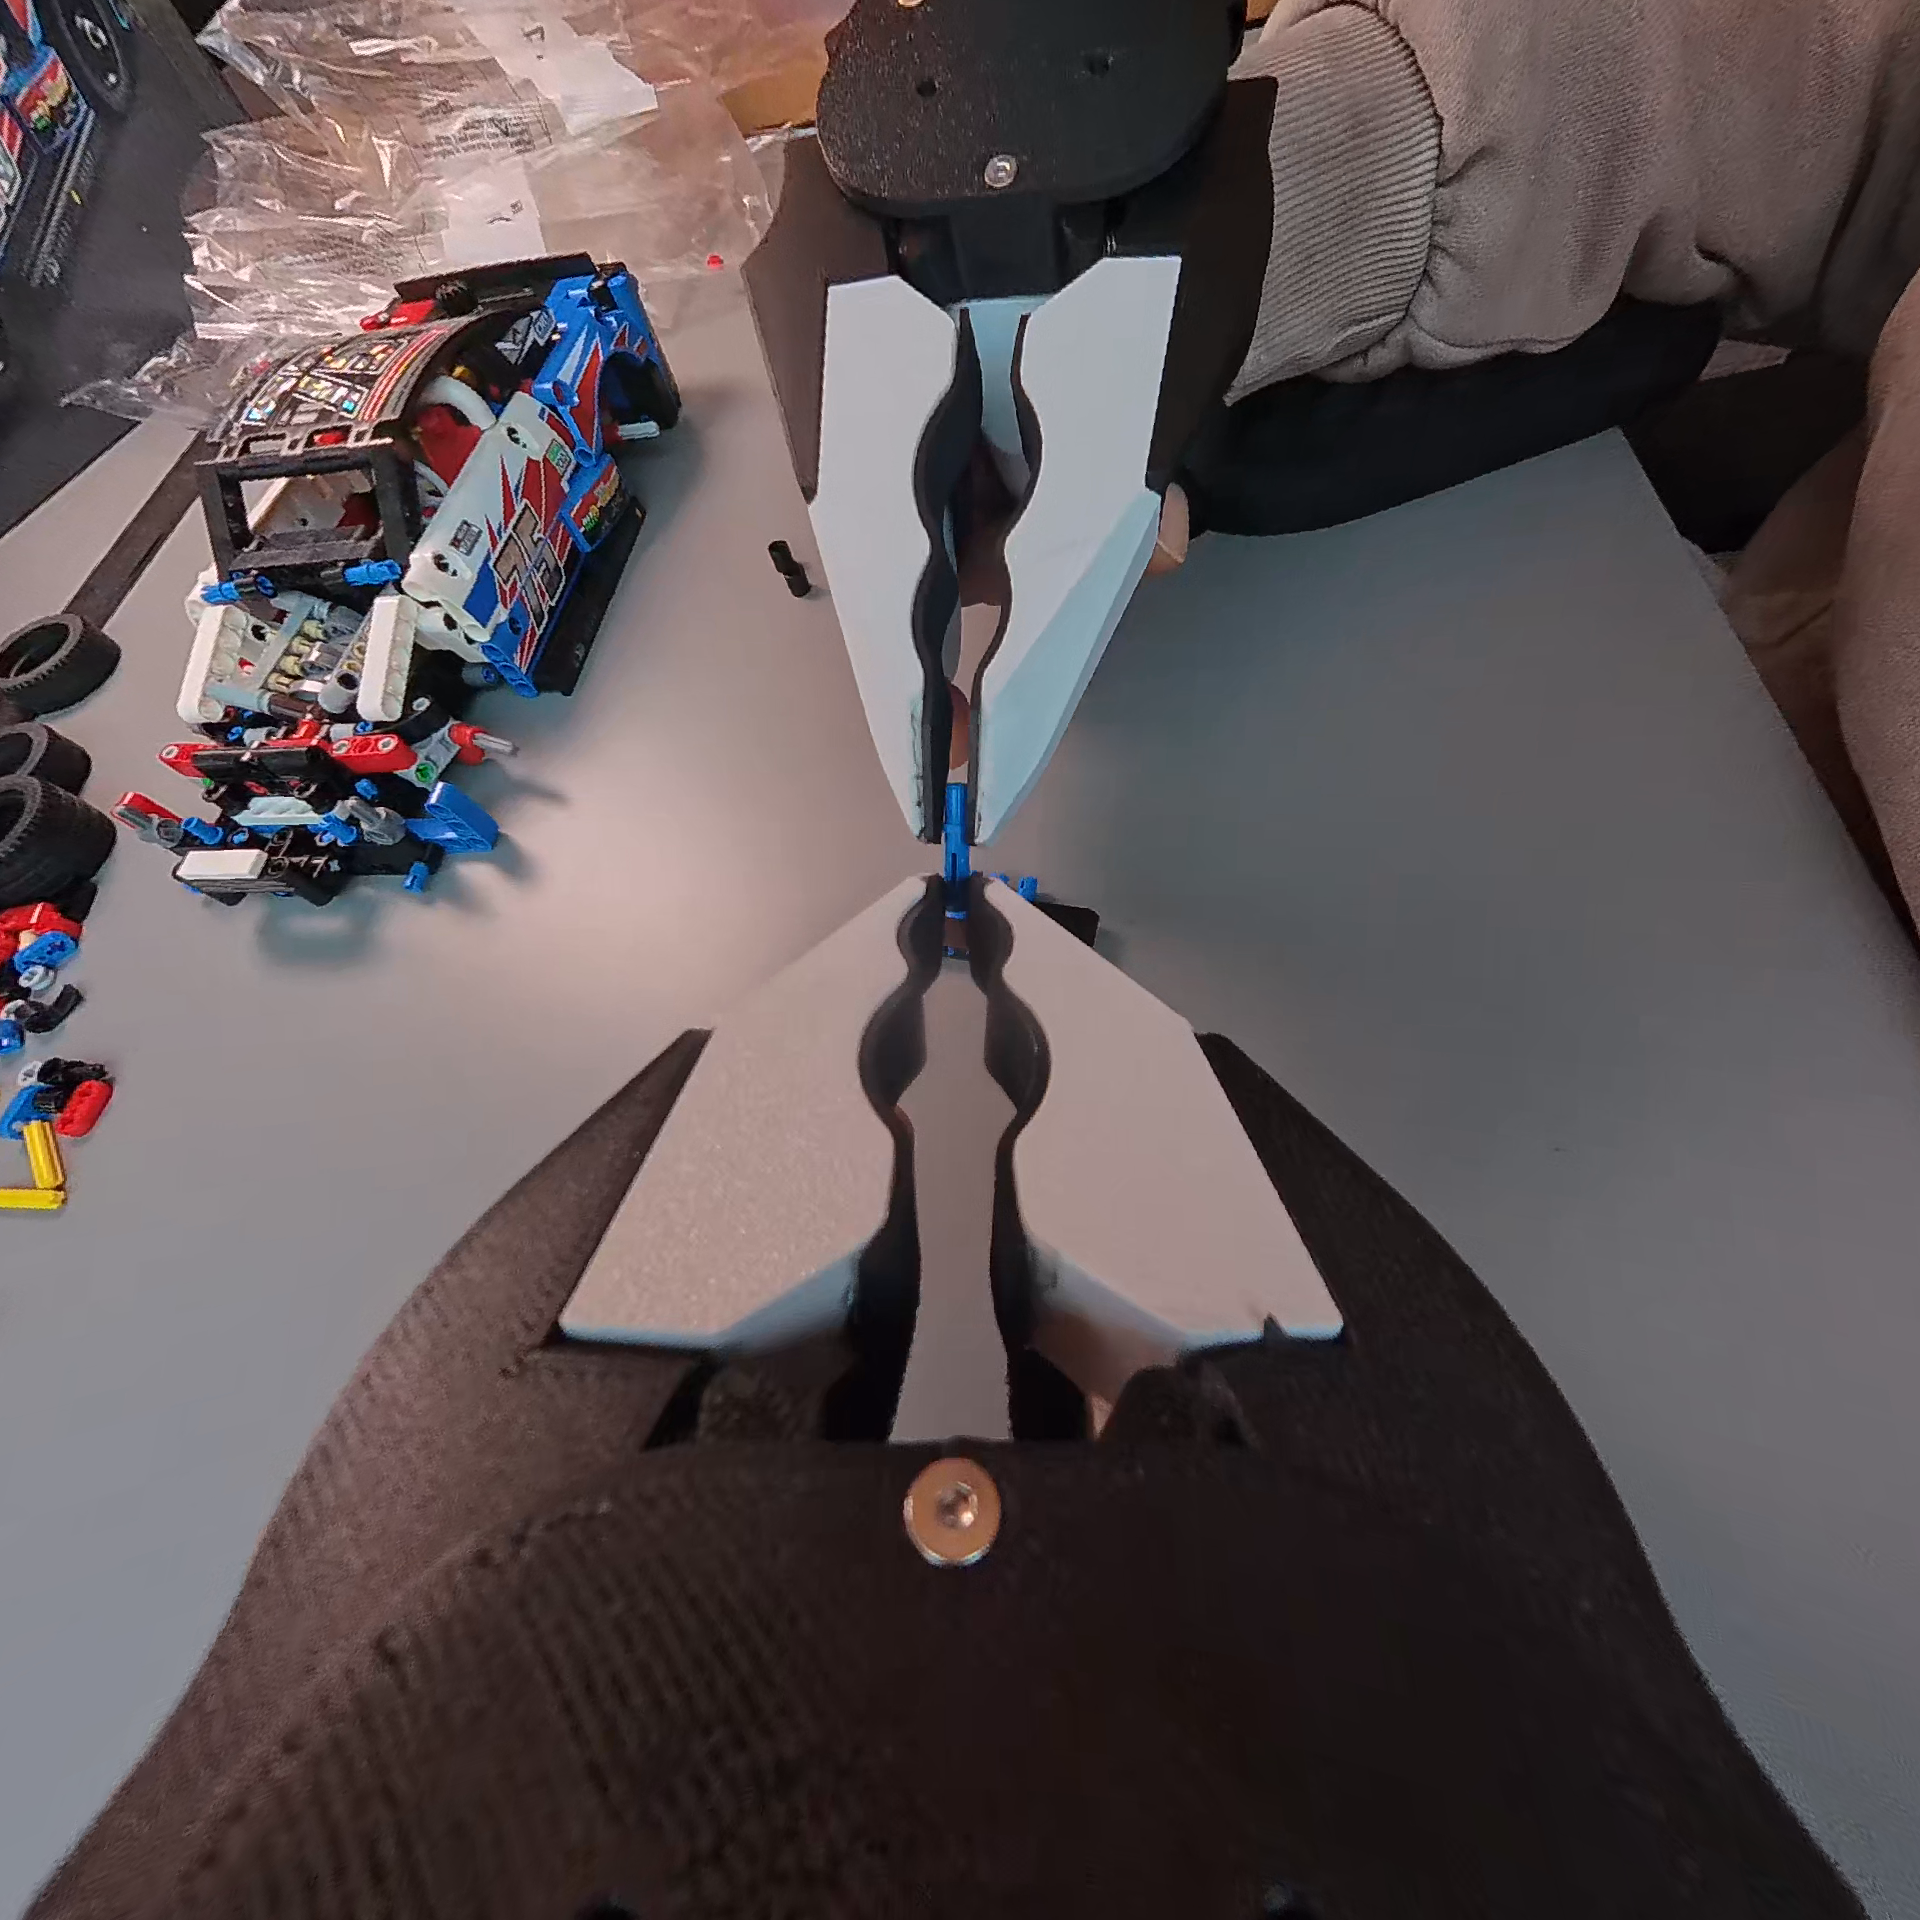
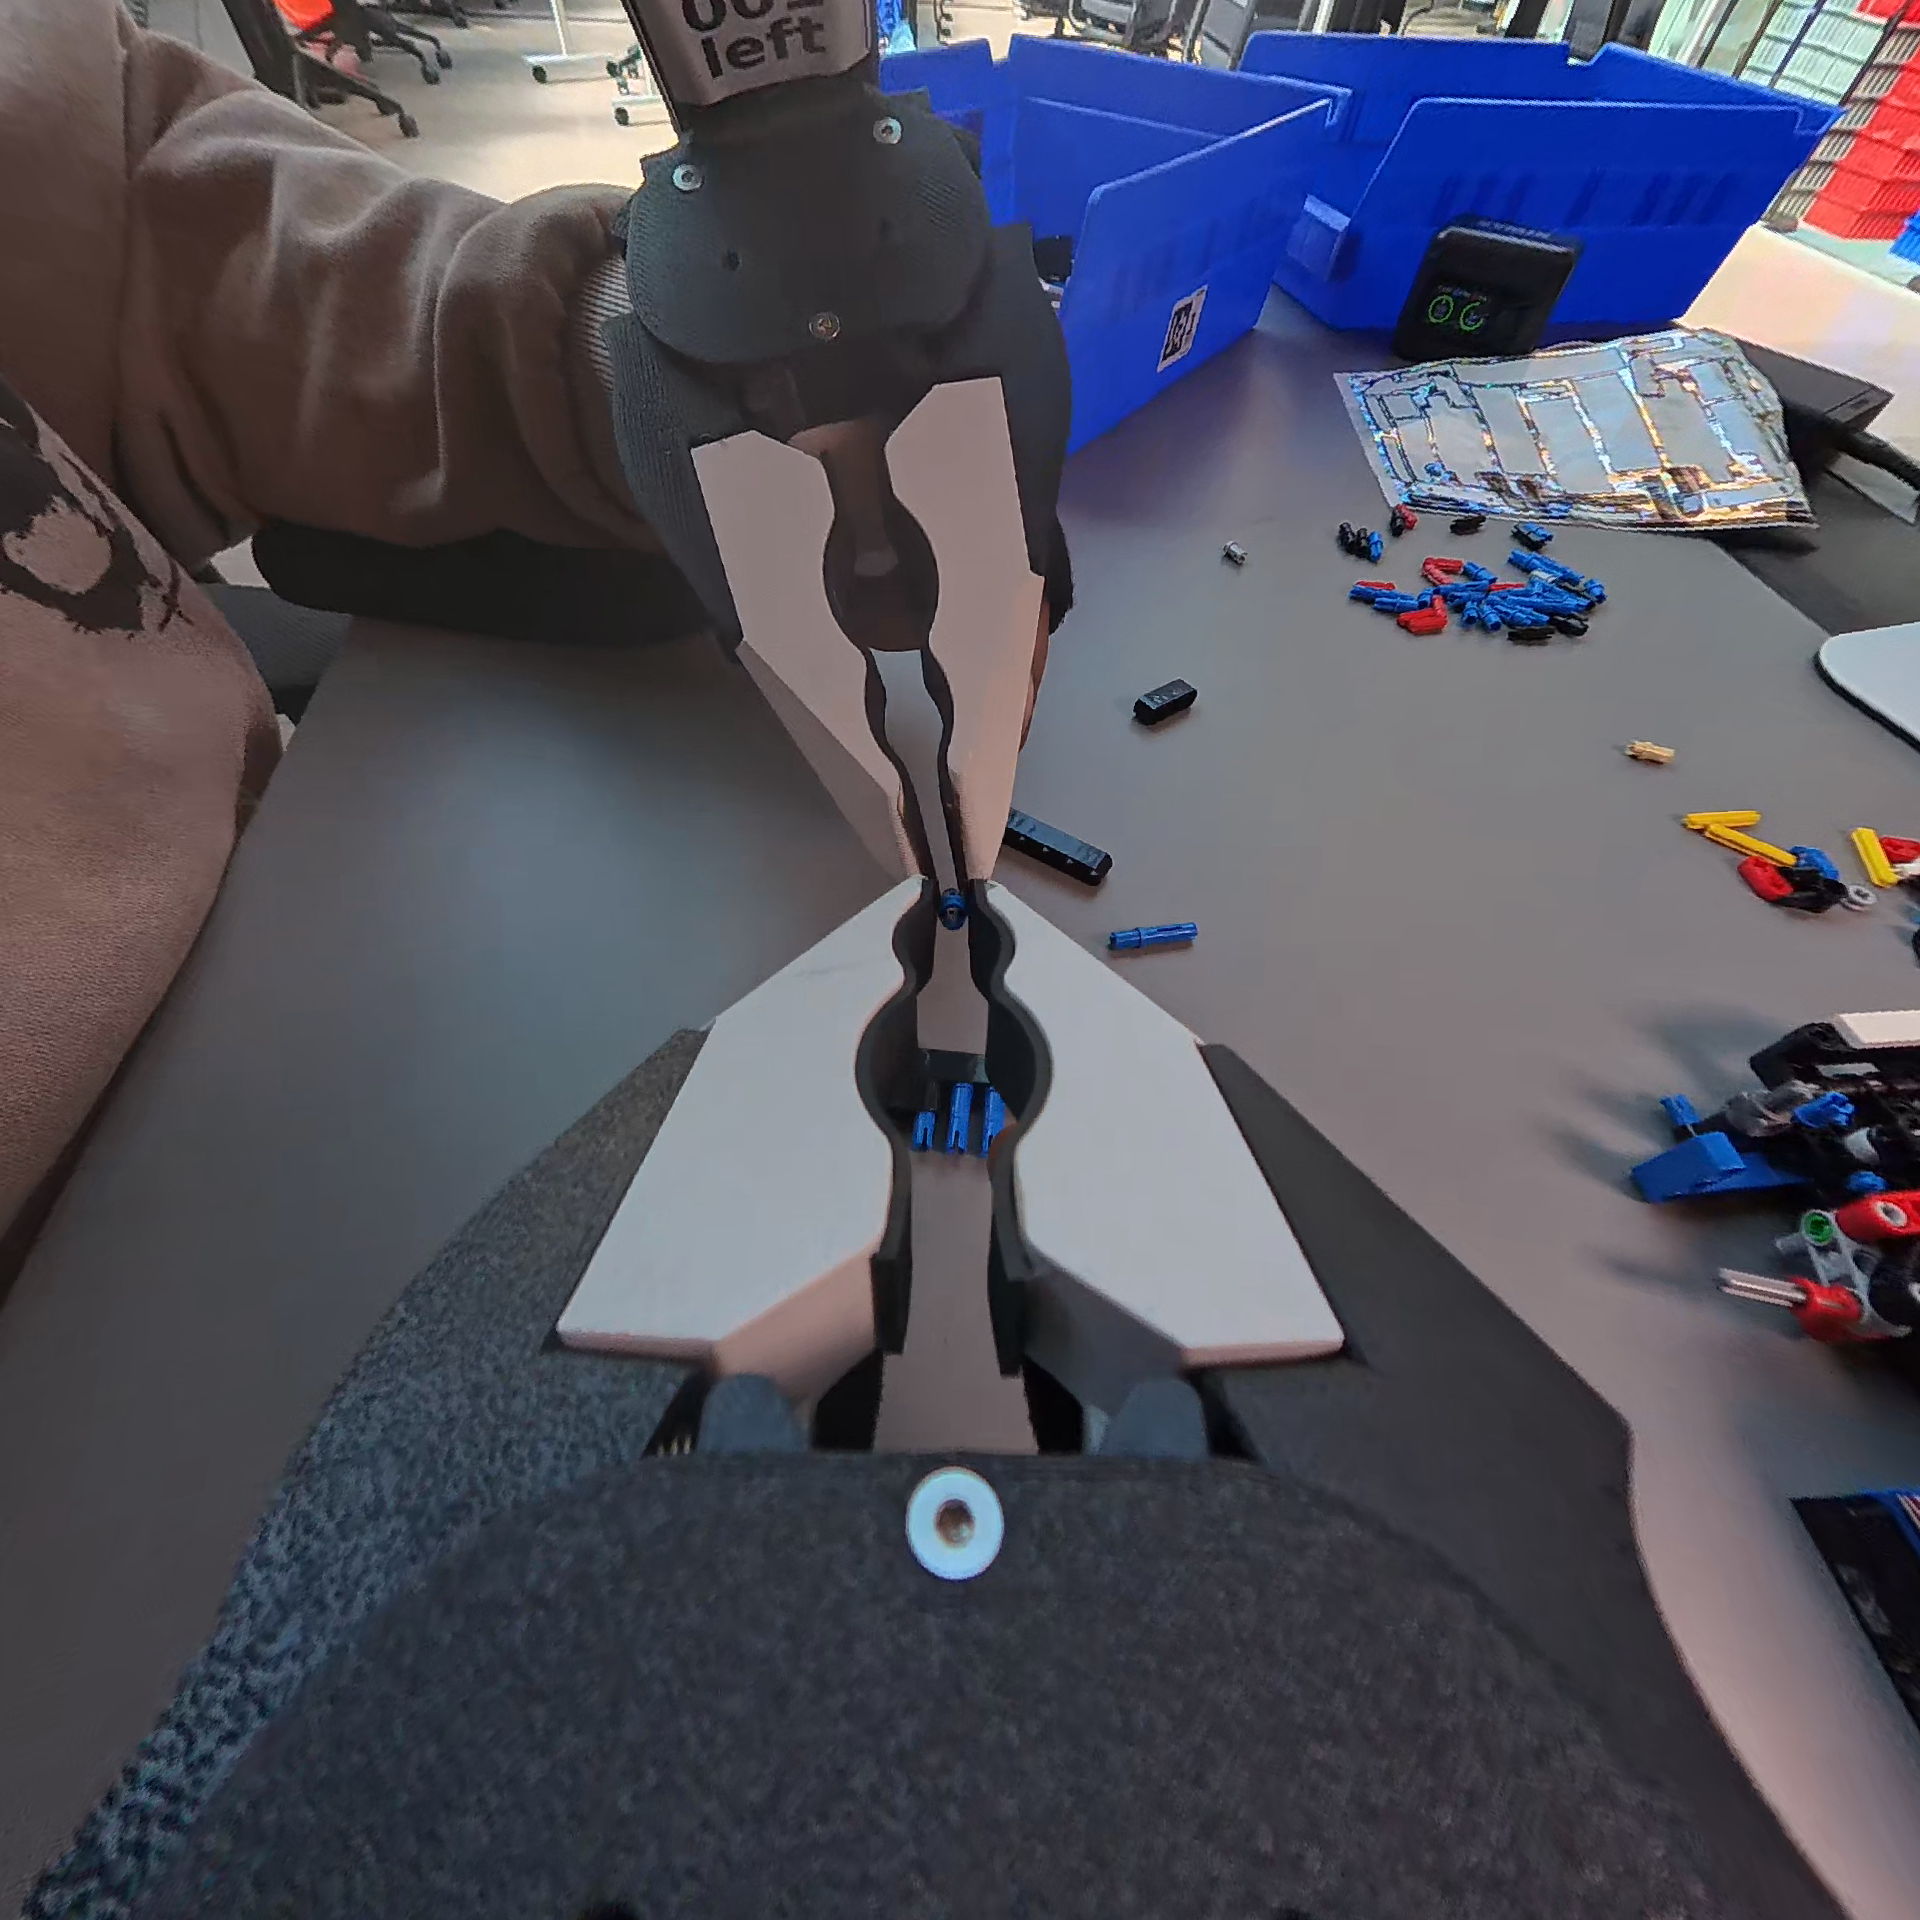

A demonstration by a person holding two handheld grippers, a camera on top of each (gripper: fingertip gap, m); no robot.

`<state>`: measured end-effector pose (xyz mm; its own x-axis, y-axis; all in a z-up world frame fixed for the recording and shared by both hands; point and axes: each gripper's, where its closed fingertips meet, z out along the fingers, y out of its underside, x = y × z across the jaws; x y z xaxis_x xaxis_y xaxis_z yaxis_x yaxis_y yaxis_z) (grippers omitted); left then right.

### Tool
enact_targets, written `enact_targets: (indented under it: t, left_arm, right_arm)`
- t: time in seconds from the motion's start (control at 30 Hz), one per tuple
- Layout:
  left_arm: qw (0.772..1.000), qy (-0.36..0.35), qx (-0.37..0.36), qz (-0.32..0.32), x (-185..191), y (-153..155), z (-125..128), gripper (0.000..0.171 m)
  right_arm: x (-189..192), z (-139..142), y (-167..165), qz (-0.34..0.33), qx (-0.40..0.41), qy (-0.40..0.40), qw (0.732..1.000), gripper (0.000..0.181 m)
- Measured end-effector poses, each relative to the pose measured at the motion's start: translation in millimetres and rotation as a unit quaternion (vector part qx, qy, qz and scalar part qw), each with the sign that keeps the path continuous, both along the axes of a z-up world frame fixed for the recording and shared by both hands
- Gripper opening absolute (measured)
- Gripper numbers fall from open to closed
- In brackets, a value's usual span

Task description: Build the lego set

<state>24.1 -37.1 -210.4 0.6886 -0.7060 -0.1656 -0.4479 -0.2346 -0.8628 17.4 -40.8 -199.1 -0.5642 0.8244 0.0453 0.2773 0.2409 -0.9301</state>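
Pinching the same blue pin (image 1: 956, 862) tip to tip, left gripper (image 1: 951, 899) and right gripper (image 1: 948, 826) are both clamped on it; half-built lego car (image 1: 416, 540) sits off left beyond them

Place: an open office or lab workroom is showing behind the work area.
Seating: wheeled office chairs (image 2: 384, 42) are standing on a bare floor in the background.
Storage: big blue plastic bins (image 2: 1174, 260) are sitting at the far edge of the grey tabletop (image 2: 1351, 831); red bins (image 2: 1870, 166) are stacking up farther back.
Equipment: a small black device with a lit screen (image 2: 1481, 291) is resting against the bins.
Work clutter: a foil sticker sheet (image 2: 1569, 436), loose small parts (image 2: 1486, 597) and empty clear plastic bags (image 1: 416, 156) are lying about, with a half-built toy car (image 1: 416, 540) standing among them.
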Motion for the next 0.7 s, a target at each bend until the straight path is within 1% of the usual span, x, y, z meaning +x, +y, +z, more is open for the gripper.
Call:
enact_targets:
  t: [0.2,0.3,0.33,0.37,0.43,0.47,0.53,0.6,0.7]
  left_arm:
    - [1.0,-0.017,0.001,-0.003,0,-2,3,0.002]
    - [0.999,-0.032,0.006,-0.002,0,-2,7,0.002]
    - [0.999,-0.04,0.009,0.004,-3,-2,9,0.006]
    - [0.999,-0.048,0.01,0.012,-9,-1,11,0.015]
    - [0.997,-0.066,0.003,0.036,-27,0,15,0.024]
    - [0.996,-0.073,-0.006,0.05,-37,0,15,0.027]
    - [0.995,-0.061,-0.018,0.077,-57,0,9,0.027]
    - [0.995,-0.058,-0.04,0.075,-64,-4,1,0.026]
    - [0.994,-0.067,-0.072,0.042,-50,-11,-11,0.023]
  right_arm:
    - [0,-3,-2,0.002,-0.005,-0.007,1.0,0.003]
    - [1,1,-3,0.007,-0.012,-0.001,1.0,0.003]
    - [0,1,-2,0.004,-0.016,-0.001,1.0,0.003]
    - [1,3,0,0.001,-0.023,0.001,1.0,0.003]
    - [0,6,11,-0.02,-0.031,0.001,0.999,0.003]
    - [1,7,19,-0.035,-0.029,0.002,0.999,0.003]
    - [3,10,35,-0.06,-0.027,0.007,0.998,0.003]
    - [6,14,48,-0.078,-0.032,0.014,0.996,0.003]
    - [8,18,59,-0.096,-0.033,0.021,0.995,0.003]
